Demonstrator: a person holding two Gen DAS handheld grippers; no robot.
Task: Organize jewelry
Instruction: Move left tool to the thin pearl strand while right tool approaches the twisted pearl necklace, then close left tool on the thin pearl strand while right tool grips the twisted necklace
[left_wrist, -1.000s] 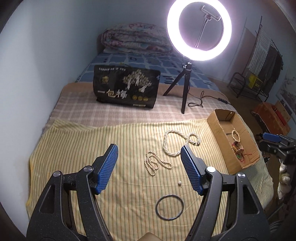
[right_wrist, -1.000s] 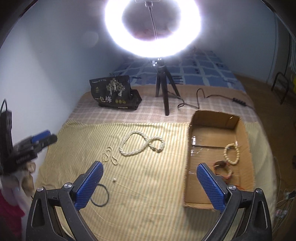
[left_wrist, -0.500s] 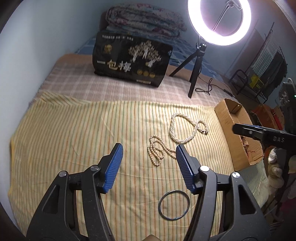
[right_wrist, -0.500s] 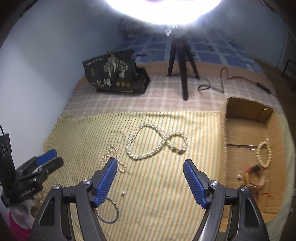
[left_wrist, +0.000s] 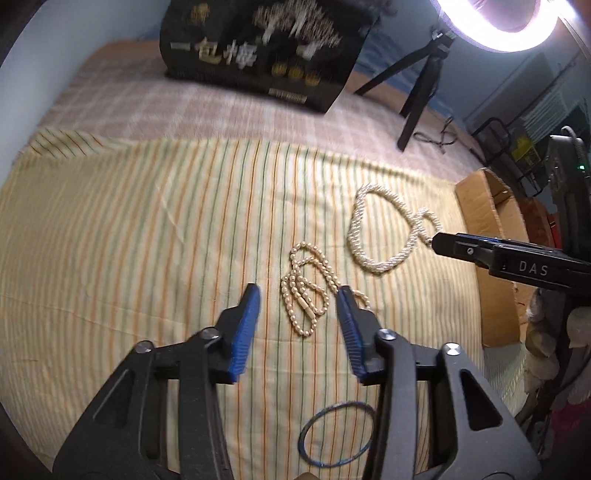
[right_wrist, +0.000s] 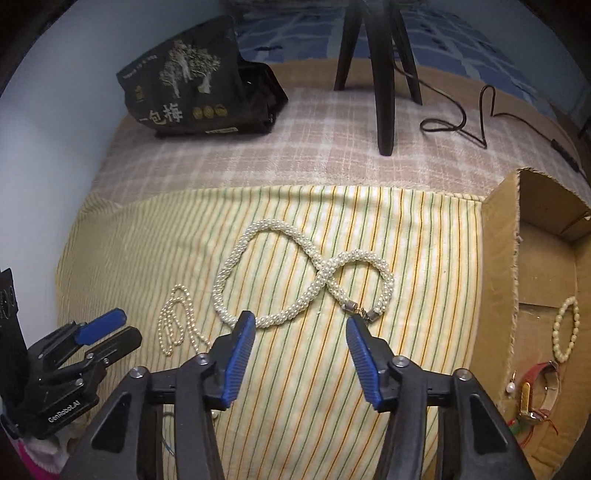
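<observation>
Pearls (left_wrist: 306, 291) are lying coiled on the striped cloth (left_wrist: 147, 236), framed between the blue pads of the left gripper (left_wrist: 298, 306), which is hovering low with its jaws spread, grasping nothing. Just beside them the rope necklace (right_wrist: 295, 277) is sprawling in a figure eight; the right gripper (right_wrist: 301, 325) is pointing at its near loop, released, one pad close to the clasp. A dark ring (left_wrist: 336, 434) is sitting near the cloth's front edge. The box (right_wrist: 535, 295) is standing along the cloth's right edge, holding a bracelet (right_wrist: 565, 328). Bare cloth is stretching away to the left, toward the black bag (left_wrist: 266, 48).
</observation>
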